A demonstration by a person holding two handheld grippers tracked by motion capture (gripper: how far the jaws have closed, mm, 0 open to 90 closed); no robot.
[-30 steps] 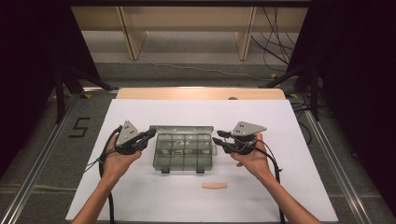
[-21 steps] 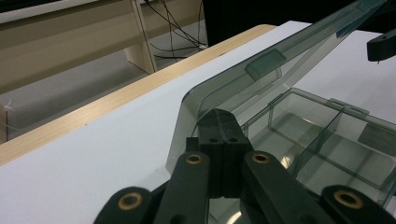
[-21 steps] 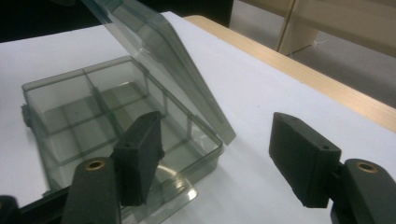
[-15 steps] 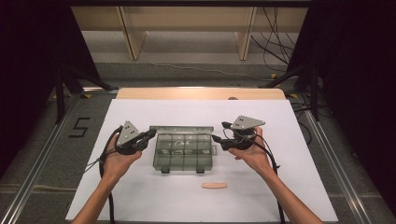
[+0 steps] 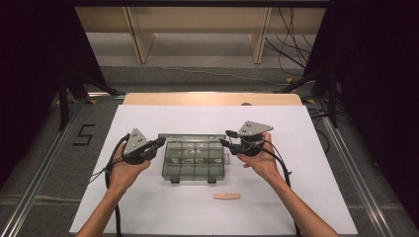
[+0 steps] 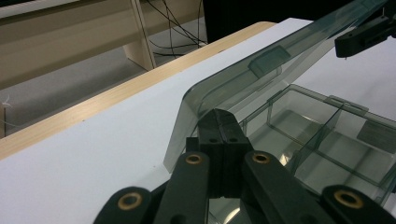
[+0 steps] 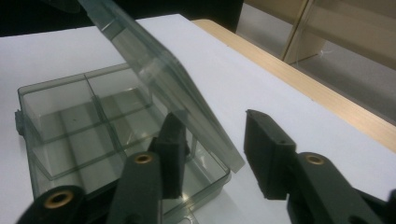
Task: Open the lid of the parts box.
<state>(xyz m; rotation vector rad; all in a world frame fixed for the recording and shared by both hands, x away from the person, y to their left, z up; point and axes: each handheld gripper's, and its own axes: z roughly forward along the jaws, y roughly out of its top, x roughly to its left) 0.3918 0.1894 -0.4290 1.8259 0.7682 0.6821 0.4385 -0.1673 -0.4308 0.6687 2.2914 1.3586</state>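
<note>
While lid (image 7: pixel 173 88) stands raised, compartment box (image 5: pixel 193 160) seemingly empty.

Bright, even overhead light on white — dark surrounds, soft focus up close.

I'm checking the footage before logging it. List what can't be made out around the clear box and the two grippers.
- Left gripper: jaws shut at the lid corner; whether they pinch it is hidden behind them in the left gripper view.
- Right gripper: jaws straddle the lid's edge; contact unclear.
- Box compartments: contents too small and glary in the high view.
- Tan piece: too small to identify.
</note>
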